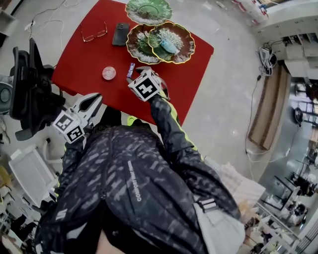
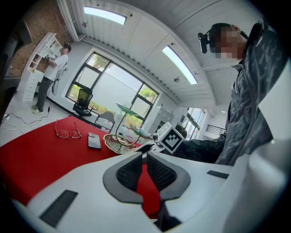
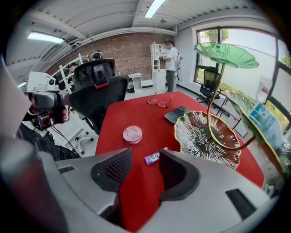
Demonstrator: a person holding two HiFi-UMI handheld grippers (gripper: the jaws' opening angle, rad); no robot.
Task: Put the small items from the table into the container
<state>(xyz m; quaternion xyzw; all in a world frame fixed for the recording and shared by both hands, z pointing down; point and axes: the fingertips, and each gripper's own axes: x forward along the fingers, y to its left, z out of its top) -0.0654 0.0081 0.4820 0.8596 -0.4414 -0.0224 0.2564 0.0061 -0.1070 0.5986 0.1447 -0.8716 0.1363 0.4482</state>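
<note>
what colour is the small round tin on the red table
The round tin is pink with a paler lid; it shows best in the right gripper view.

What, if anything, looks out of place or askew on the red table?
Nothing stands out: glasses, phone, tin and packet lie flat on the table, and the dish stand is upright with nothing spilled.

Open red table, tiered stand (right) obstructs
</note>
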